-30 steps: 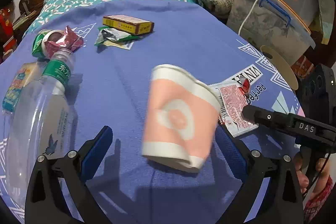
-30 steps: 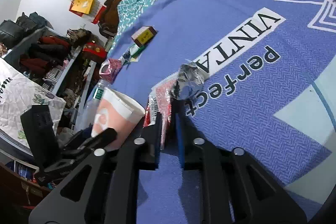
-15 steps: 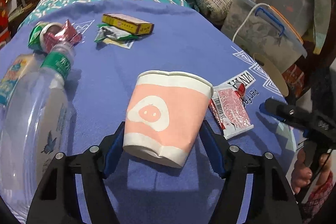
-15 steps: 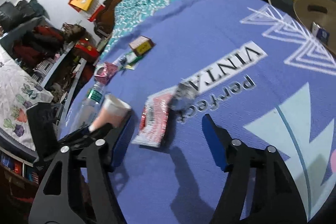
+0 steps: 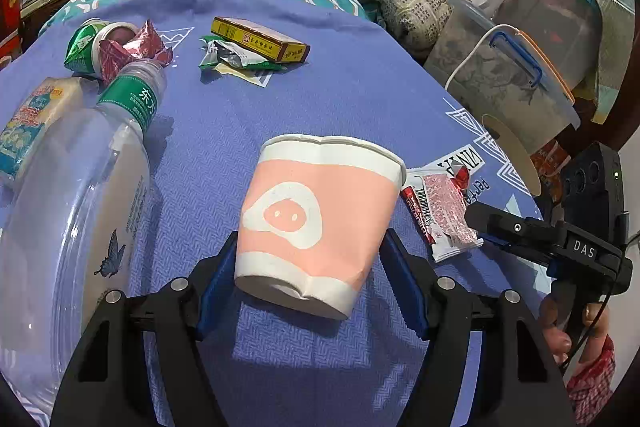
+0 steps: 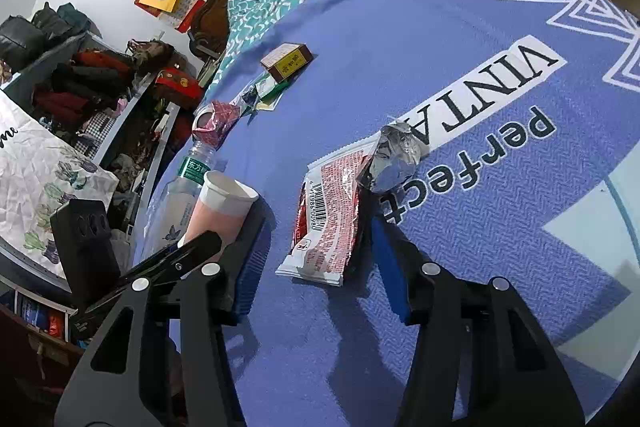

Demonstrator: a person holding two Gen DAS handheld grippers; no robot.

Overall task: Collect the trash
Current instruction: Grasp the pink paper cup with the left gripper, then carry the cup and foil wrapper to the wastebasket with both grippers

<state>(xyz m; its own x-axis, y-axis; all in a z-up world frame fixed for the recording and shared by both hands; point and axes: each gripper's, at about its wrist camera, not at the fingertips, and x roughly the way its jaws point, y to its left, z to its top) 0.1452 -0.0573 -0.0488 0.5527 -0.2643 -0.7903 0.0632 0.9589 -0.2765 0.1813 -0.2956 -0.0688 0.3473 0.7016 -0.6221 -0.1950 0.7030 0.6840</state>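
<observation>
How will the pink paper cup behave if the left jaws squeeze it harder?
The pink paper cup is probably thin and light: its rim is already wavy and its base dented, so more pressure from the left gripper may crush it. It looks empty, so it should lift easily.

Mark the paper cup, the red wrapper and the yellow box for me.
Paper cup (image 5: 316,223): left wrist view, on its pink side wall.
Red wrapper (image 6: 332,215): right wrist view, on its printed middle.
Yellow box (image 5: 260,41): left wrist view, on its top face.
</observation>
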